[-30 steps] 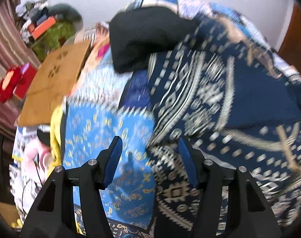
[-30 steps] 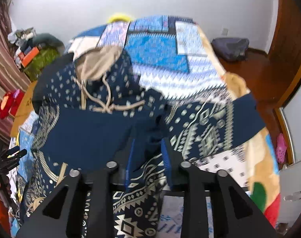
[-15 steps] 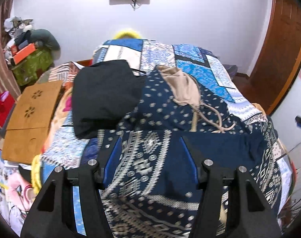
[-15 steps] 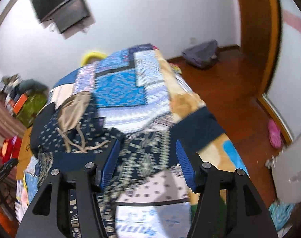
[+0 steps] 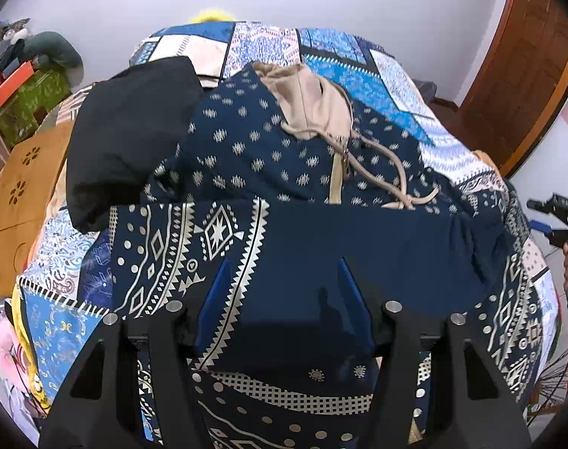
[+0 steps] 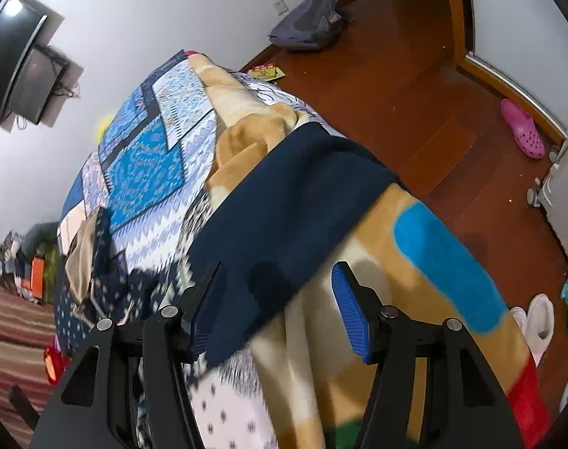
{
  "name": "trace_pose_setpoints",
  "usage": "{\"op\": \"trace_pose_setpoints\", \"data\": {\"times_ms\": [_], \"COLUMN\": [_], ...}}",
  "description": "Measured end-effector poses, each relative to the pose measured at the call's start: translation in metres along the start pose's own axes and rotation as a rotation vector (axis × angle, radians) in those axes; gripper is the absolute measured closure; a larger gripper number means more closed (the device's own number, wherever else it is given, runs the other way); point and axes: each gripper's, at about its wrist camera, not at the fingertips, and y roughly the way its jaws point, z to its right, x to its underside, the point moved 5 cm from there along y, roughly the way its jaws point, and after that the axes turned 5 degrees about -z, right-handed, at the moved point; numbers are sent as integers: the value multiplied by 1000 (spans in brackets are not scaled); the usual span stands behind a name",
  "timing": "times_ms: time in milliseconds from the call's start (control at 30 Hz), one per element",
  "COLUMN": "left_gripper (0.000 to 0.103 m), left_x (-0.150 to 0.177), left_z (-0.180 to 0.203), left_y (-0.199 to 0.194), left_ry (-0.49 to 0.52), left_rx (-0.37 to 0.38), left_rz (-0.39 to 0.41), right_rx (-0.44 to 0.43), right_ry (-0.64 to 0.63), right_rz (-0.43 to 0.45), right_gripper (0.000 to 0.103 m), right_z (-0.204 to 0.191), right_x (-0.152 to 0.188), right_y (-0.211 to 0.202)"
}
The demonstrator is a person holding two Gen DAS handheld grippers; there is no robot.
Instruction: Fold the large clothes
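A navy patterned hoodie (image 5: 284,157) with a beige hood (image 5: 313,101) lies spread on the bed, one sleeve folded across its chest. My left gripper (image 5: 284,280) is open and empty, hovering over the folded navy sleeve. My right gripper (image 6: 276,280) is open and empty above the hoodie's other navy sleeve (image 6: 295,202), which stretches over the bed's right side. The right gripper also shows at the far right of the left wrist view (image 5: 557,217).
A black garment (image 5: 130,138) lies at the hoodie's left. A patchwork quilt (image 5: 377,71) covers the bed. A wooden board (image 5: 21,183) is at the left. In the right wrist view: wooden floor (image 6: 415,93), grey bag (image 6: 306,22), pink shoe (image 6: 523,127).
The left gripper swung from the bed's left side to over the hoodie's middle. The right gripper opened, let go of the fabric, and swung right toward the outstretched sleeve.
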Motion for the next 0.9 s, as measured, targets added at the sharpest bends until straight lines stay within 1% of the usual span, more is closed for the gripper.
{"op": "trace_pose_setpoints", "data": {"times_ms": [33, 100, 133, 167, 233, 333, 367, 433, 600, 667, 700, 733, 767, 800, 833, 867, 900], "left_gripper": [45, 45, 45, 45, 45, 45, 45, 45, 45, 45, 45, 45, 45, 45, 45, 45, 45], "left_x": [1, 3, 3, 3, 4, 4, 5, 5, 4, 5, 6, 7, 8, 9, 10, 12, 13], "left_z": [0, 0, 0, -1, -1, 0, 0, 1, 3, 4, 4, 4, 5, 5, 5, 5, 4], "left_y": [2, 4, 4, 4, 3, 0, -1, -4, -16, -20, -21, -24, -25, -26, -28, -29, -30], "left_ry": [3, 7, 10, 16, 24, 35, 39, 47, 59, 59, 59, 58, 58, 58, 60, 63, 65], "left_rx": [-5, -14, -20, -26, -35, -42, -45, -53, -52, -54, -54, -52, -50, -46, -45, -47, -49], "left_rz": [-5, -8, -8, -5, 1, 12, 14, 23, 52, 58, 60, 62, 62, 63, 63, 65, 66], "right_rx": [12, 41, 50, 62, 71, 90, 79, 18, -78, -87, -80, -55, -21, 9, 29, 39, 39], "right_ry": [5, 18, 24, 28, 14, -48, -65, -91, -210, -224, -223, -214, -202, -181, -156, -123, -99], "right_rz": [6, 16, 15, 17, 38, 96, 107, 114, 179, 182, 182, 177, 166, 154, 144, 142, 141], "right_gripper": [55, 79, 85, 95, 97, 100, 101, 102, 102, 102, 100, 98, 85, 61, 49, 43, 43], "right_z": [0, 3, 5, 6, 4, -6, -11, -23, -74, -86, -87, -83, -76, -67, -59, -46, -37], "right_x": [-3, -10, -12, -13, -15, -16, -16, -18, -15, -12, -12, -10, -8, -7, -5, -3, -1], "right_y": [4, 12, 14, 16, 13, -5, -13, -28, -79, -89, -89, -86, -81, -73, -66, -60, -55]}}
